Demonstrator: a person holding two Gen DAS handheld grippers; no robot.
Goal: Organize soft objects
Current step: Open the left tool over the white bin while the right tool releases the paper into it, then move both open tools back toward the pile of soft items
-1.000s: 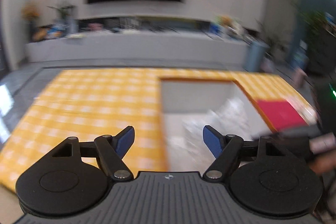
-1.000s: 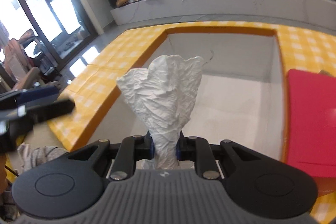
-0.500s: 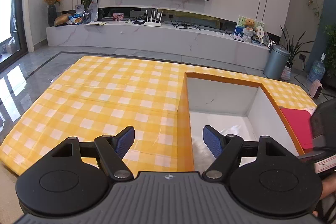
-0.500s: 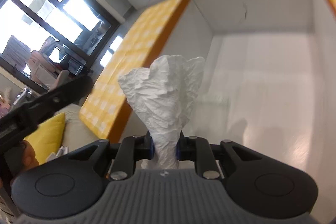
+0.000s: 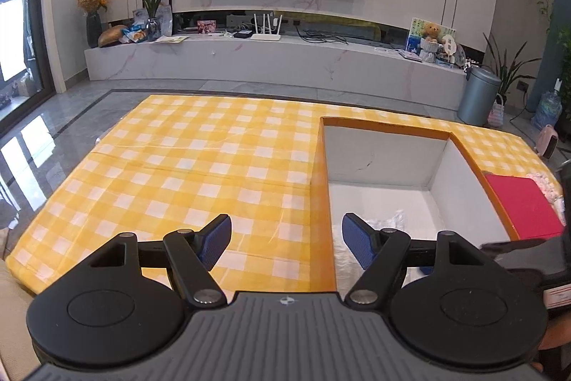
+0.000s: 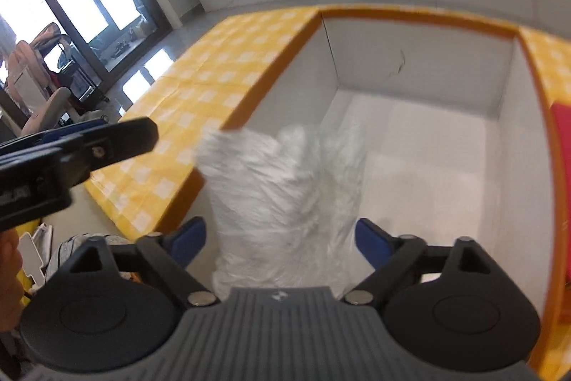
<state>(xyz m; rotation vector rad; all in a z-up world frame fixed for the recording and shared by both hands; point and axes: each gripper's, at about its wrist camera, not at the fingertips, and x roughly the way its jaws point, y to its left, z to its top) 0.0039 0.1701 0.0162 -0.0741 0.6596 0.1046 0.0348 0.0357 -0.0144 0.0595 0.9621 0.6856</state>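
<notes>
A crumpled white tissue wad (image 6: 282, 188) hangs blurred between the fingers of my right gripper (image 6: 280, 234), over the near left corner of the white box (image 6: 421, 59) with the orange rim. The right jaws are opening, and the blue pads stand clear of the wad on both sides. In the left wrist view a bit of the wad (image 5: 389, 222) shows low inside the box (image 5: 378, 156). My left gripper (image 5: 285, 231) hovers over the box's left rim. Its jaws stand wide, closing slightly, with nothing between them.
The box sits sunk in a yellow checked cloth (image 5: 196, 166). A red flat piece (image 5: 517, 206) lies right of the box with a white fluffy thing (image 5: 546, 184) beside it. The left gripper's arm (image 6: 89, 145) juts in at the right wrist view's left edge.
My right gripper's jaws have gone from shut on the white wad to wide apart, and the wad now sits loose and blurred between them. The left gripper has barely moved.
</notes>
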